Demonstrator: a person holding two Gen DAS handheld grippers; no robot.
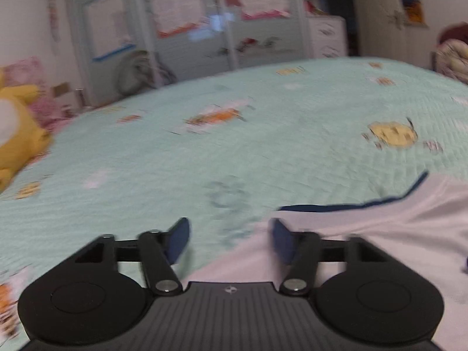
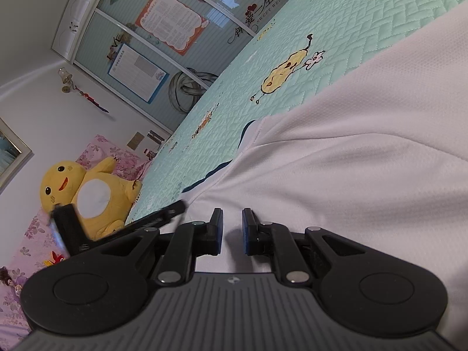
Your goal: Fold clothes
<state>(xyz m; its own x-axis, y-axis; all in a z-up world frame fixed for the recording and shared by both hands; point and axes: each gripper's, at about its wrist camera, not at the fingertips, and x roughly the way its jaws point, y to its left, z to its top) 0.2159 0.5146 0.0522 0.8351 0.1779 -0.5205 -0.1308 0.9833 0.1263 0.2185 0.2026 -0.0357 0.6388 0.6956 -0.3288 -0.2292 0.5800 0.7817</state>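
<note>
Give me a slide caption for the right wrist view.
Right gripper over a white shirt spread on a mint quilted bedspread, yellow plush toy beyond.

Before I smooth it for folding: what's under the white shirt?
The mint quilt shows around the shirt and runs beneath its edge. Whatever else lies under the fabric is covered and cannot be seen.

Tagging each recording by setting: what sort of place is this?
Most likely a home bedroom: a bed with a mint quilted bedspread, a yellow plush toy on floral bedding, and a sliding-door wardrobe behind.
</note>
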